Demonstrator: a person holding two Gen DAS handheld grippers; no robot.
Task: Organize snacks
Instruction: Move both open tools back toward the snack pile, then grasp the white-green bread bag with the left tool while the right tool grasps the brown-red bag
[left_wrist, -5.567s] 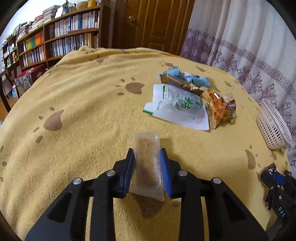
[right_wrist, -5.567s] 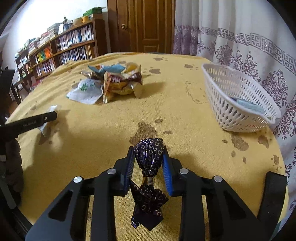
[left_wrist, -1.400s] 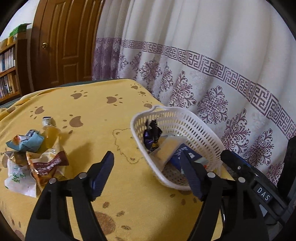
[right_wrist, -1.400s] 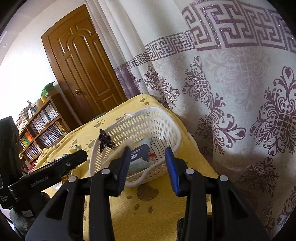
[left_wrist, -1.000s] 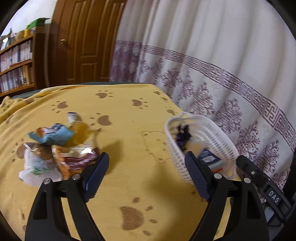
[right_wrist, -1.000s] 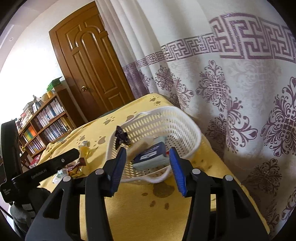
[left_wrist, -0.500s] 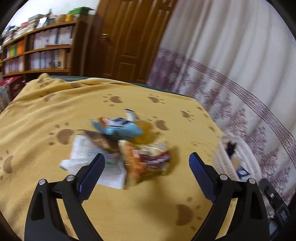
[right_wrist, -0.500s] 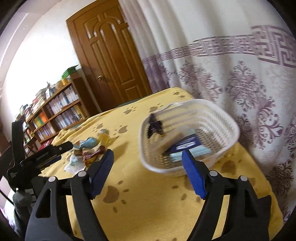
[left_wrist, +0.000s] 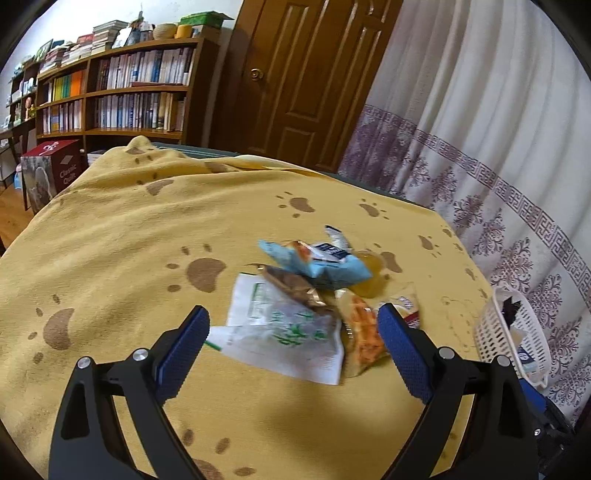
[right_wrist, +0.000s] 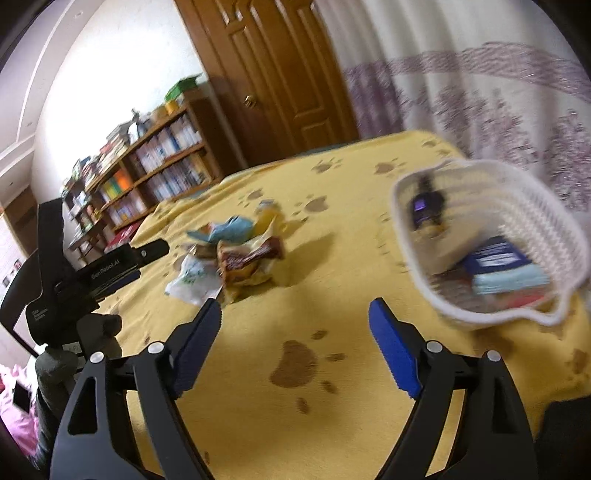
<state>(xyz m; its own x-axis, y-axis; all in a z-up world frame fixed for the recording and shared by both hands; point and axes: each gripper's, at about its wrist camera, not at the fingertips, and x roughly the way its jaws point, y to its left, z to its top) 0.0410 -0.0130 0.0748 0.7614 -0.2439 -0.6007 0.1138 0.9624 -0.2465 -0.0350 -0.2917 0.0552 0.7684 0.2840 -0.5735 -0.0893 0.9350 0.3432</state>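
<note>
A pile of snack packets lies on the yellow paw-print blanket (left_wrist: 122, 258): a white packet with green print (left_wrist: 286, 330), a light blue packet (left_wrist: 321, 262), a brown wrapper (left_wrist: 293, 286) and an orange snack bag (left_wrist: 364, 332). My left gripper (left_wrist: 291, 345) is wide open and empty, just short of the pile. My right gripper (right_wrist: 295, 332) is wide open and empty above the blanket, with the pile (right_wrist: 236, 258) ahead left. The white basket (right_wrist: 491, 236) at the right holds a dark purple candy (right_wrist: 424, 206) and several packets.
The basket also shows at the right edge of the left wrist view (left_wrist: 513, 332). A patterned curtain (left_wrist: 480, 129) hangs behind it. A bookshelf (left_wrist: 110, 96) and a wooden door (left_wrist: 303, 74) stand beyond the bed. A red box (left_wrist: 51, 173) sits at the far left.
Both grippers let their snacks go into the basket and opened. Both have swung left, away from the basket, toward the snack pile.
</note>
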